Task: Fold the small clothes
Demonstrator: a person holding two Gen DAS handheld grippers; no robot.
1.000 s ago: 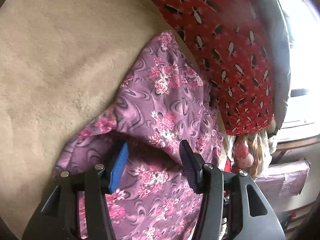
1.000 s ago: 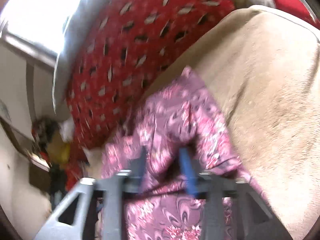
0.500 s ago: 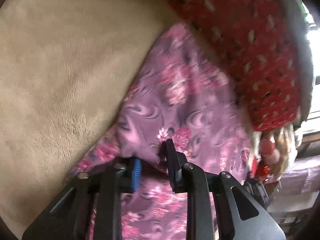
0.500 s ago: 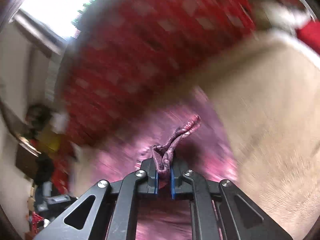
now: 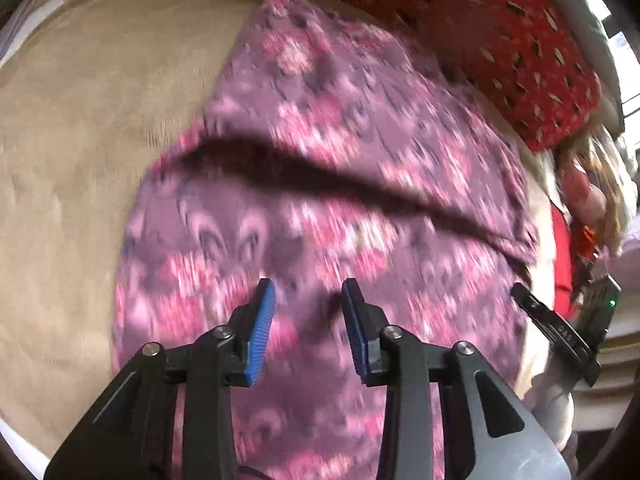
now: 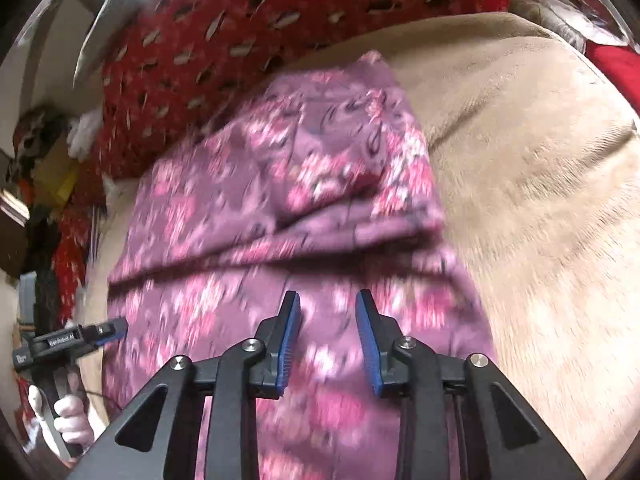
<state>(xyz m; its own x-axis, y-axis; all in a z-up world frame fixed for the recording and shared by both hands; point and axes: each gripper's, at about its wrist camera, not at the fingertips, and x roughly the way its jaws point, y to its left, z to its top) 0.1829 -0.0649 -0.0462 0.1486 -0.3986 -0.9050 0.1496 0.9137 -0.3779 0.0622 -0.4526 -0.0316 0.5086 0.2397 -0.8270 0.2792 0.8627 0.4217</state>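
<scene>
Left wrist view: my left gripper [image 5: 306, 320] is opening, nothing pinched, hovering over the purple floral garment [image 5: 360, 152] spread on the beige blanket [image 5: 100, 120]. My right gripper [image 6: 328, 328] is opening too, pads clear of the cloth. One fold edge [image 6: 280, 252] already crosses it. This looks thin, limp and a bit slippery, so I'd pinch the near corners, right at the hem.

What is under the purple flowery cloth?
The purple flowery cloth lies on a fuzzy tan blanket, which shows around it. One part of the cloth is folded over on top of itself. What lies beneath that fold and under the blanket is covered.
</scene>
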